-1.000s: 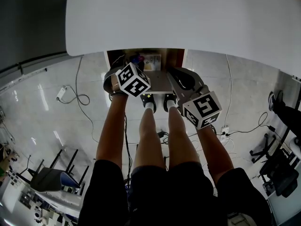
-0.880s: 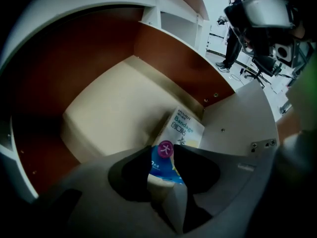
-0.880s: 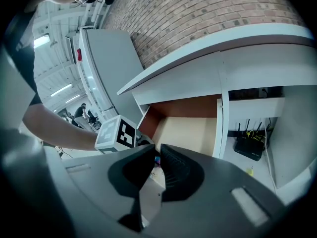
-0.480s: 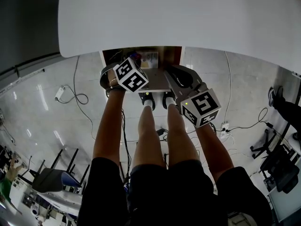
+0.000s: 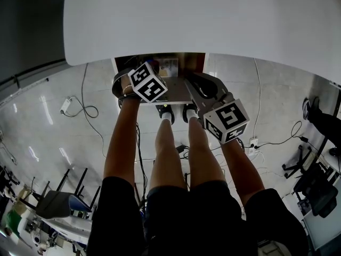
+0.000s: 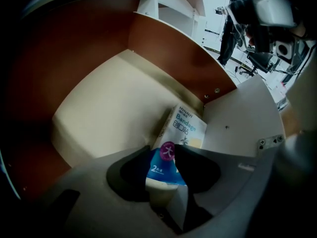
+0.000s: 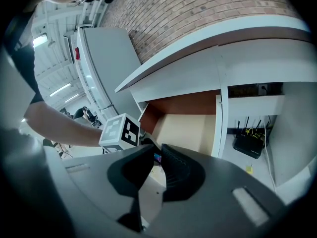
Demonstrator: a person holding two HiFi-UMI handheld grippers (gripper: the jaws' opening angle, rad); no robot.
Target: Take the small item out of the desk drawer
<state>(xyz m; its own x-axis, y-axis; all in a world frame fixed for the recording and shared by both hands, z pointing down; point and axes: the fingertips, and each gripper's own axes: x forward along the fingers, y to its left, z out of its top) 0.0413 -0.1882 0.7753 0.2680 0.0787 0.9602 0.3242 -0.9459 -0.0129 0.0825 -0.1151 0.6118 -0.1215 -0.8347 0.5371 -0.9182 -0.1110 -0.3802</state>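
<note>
White surface (image 5: pixel 213 20) overhead, drawer (image 6: pixel 99 103) open beneath it. Grasp not yet made.
Left gripper (image 6: pixel 163 155) points down into the drawer, fingers (image 6: pixel 198 170) spread, just been opening, blue packet (image 6: pixel 161 171) between them. Bandage box (image 6: pixel 185 128) lies just beyond, by the drawer's white wall. Risk: an off-centre close pinches the box too or shoves the packet away. Right gripper (image 7: pixel 157 157) waits outside the drawer, fingers barely apart, just been opening, nothing between them.

Office-like workroom: white desk (image 5: pixel 213 20), swivel chairs (image 5: pixel 314 188), floor cables (image 5: pixel 85 109)
</note>
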